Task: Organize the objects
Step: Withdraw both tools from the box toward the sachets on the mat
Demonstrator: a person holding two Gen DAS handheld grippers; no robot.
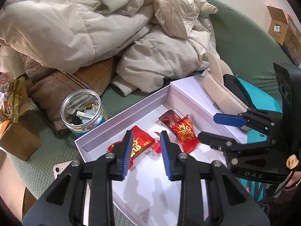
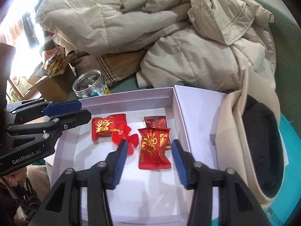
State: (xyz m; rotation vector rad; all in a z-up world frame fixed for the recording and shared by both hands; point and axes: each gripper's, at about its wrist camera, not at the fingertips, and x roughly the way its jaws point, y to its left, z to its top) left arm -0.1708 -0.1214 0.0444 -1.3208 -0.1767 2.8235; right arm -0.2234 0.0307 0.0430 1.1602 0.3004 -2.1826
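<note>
Three red gold-printed candy packets (image 2: 108, 127) and a red bow (image 2: 129, 138) lie flat — inside the white box (image 2: 124, 97).

Cream puffer jacket (image 1: 79, 24) heaped behind (rumpled), cardboard box (image 1: 280, 26).

Shallow white matt cardboard box (image 2: 131, 98) is carrying glossy red foil candy packets (image 2: 153, 148). Clear smooth plastic jar (image 1: 82, 111) is gleaming. Beige quilted cloth jacket (image 1: 75, 24) is wrinkling on green ribbed fabric (image 1: 244, 43).
</note>
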